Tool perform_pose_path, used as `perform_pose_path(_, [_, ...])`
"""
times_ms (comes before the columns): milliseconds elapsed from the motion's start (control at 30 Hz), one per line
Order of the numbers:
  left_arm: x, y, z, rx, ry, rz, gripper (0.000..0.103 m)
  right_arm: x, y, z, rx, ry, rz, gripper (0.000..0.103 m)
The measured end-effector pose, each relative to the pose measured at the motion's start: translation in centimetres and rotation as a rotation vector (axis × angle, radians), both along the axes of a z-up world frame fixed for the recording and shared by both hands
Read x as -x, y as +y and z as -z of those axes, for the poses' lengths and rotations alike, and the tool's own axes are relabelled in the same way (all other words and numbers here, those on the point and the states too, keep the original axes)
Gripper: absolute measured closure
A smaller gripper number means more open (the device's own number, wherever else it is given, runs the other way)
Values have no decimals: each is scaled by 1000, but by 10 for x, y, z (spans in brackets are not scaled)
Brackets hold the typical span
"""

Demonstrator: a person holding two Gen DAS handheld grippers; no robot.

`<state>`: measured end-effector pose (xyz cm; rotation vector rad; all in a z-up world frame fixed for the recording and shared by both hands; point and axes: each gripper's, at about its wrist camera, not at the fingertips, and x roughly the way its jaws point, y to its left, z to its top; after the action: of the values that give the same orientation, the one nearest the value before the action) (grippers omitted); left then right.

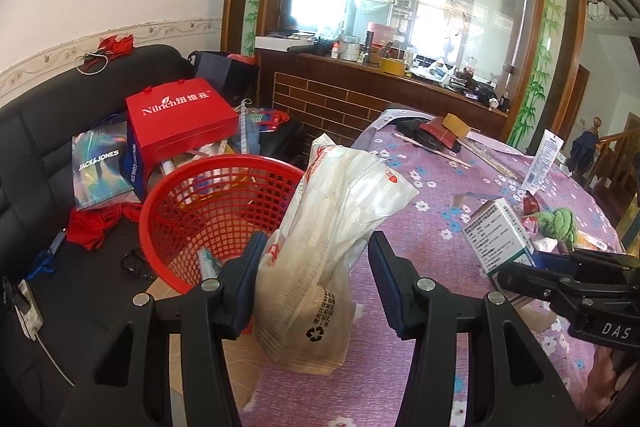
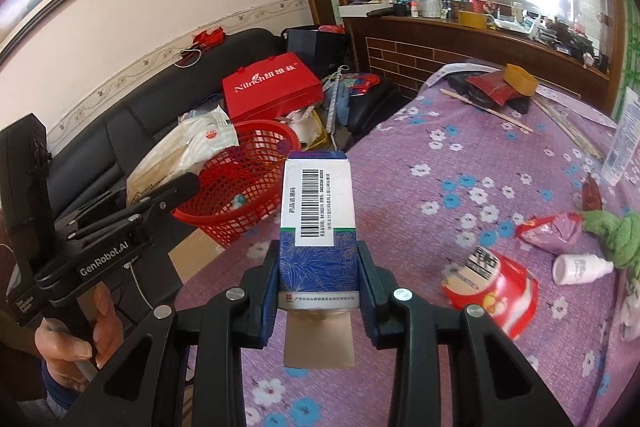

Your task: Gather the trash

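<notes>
Left gripper [image 1: 316, 267]: jaws spread wide, with a crumpled beige-and-white plastic bag [image 1: 336, 227] standing between them; the left pad touches the bag, the right pad stands clear of it.
Right gripper [image 2: 319, 267]: jaws closed on a white-and-blue cardboard medicine box [image 2: 318, 223], barcode face up, held above the surface.
Red plastic mesh basket [image 1: 208, 215]: just beside the bag, at the edge of the purple floral-cloth surface [image 1: 432, 227].
Other trash: a red-and-white bowl-shaped wrapper [image 2: 492, 283], a small white bottle [image 2: 580, 267] and a crumpled pink wrapper [image 2: 552, 227] lie on the cloth to the right.
</notes>
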<state>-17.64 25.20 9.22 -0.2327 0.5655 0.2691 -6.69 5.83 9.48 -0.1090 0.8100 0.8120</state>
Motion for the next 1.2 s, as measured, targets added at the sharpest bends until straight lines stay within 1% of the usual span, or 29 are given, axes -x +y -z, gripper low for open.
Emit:
perform_pose_path(300, [13,35,7,17,21,-67,52,-1,7,-4,-6,24,-10,66])
perform_pose_path(467, [17,56,5,30,19,-120,52,-11,16,-11,-34,56,-23,66])
perform_pose_path(567, [13,66,0,31,20,-129,52,-17,32,-16,-47,62,-43,66])
perform_pose_path(733, [-3,76,-4,16,25,-139,52,-36,69,-20,-81,103,-78,65])
perform_pose_path(833, [-13,84,-1,25,33,-145,52,-48,90,-20,-104,136,-94,64])
perform_pose_path(967, [-26,98,7,42,46,-157,52,-63,125,-15,-98,150,-90,64])
perform_pose_path(1033, [-31,104,11,47,51,-156,49,-71,140,-11,-100,165,-84,64])
perform_pose_path(1100, [-34,109,13,44,57,-167,37,-79,154,-7,-124,185,-90,58])
perform_pose_path(1133, [-34,111,13,43,56,-172,36,-83,159,-6,-124,190,-85,50])
perform_pose_path(1200, [-33,113,12,42,53,-177,34,-91,162,-4,-121,195,-52,48])
